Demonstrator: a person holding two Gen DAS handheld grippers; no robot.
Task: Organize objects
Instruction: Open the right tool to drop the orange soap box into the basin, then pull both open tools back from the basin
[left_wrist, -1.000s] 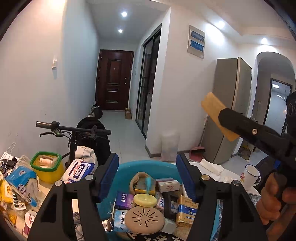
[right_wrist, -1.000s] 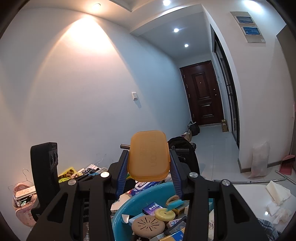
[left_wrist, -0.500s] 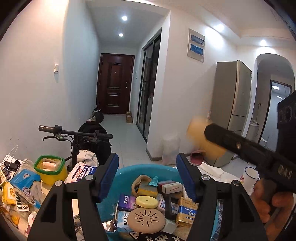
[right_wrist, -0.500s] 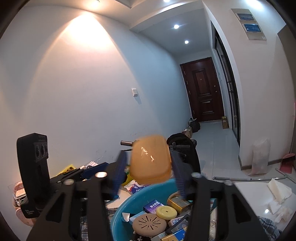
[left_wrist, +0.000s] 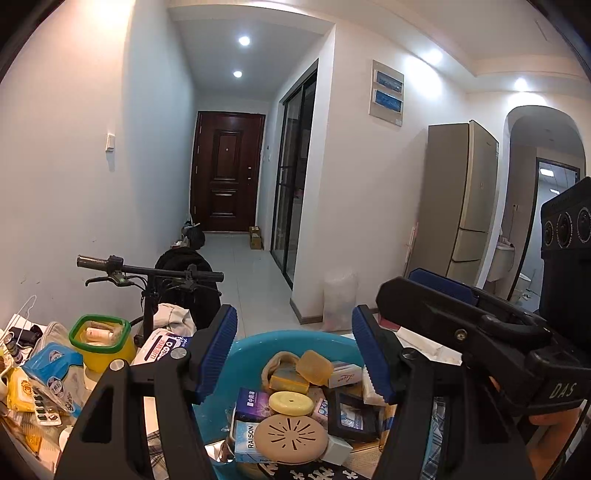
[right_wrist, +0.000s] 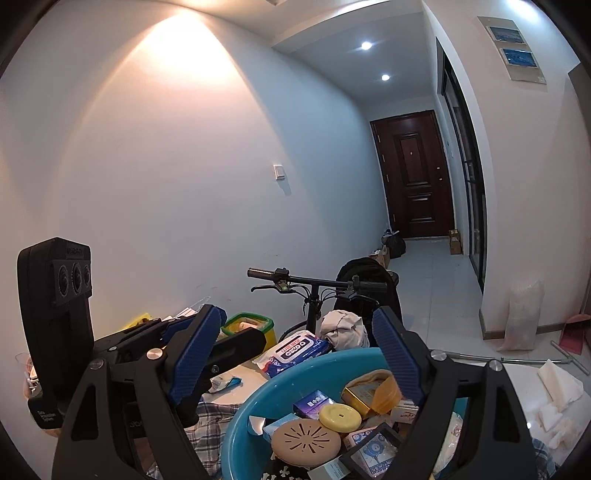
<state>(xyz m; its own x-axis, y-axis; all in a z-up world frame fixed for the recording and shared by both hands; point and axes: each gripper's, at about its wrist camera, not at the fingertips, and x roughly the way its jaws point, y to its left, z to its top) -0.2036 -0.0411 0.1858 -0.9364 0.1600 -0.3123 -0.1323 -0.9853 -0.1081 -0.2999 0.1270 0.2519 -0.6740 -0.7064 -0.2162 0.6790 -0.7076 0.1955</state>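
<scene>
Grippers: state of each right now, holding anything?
Left gripper: open, nothing between the jaws.
Right gripper: open, jaws have just been opening, nothing between them; the orange soap box lies in the blue basin.

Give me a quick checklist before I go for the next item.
1. Right gripper empty, jaws just opened: ok.
2. Orange soap case landed in the blue basin: ok.
3. Case lying stable on the pile: cannot tell, it rests tilted.
4. Left gripper open and empty: ok.
5. Room left in basin: not ok, heaped.
6. Wipes pack beside basin unobstructed: ok.
</scene>
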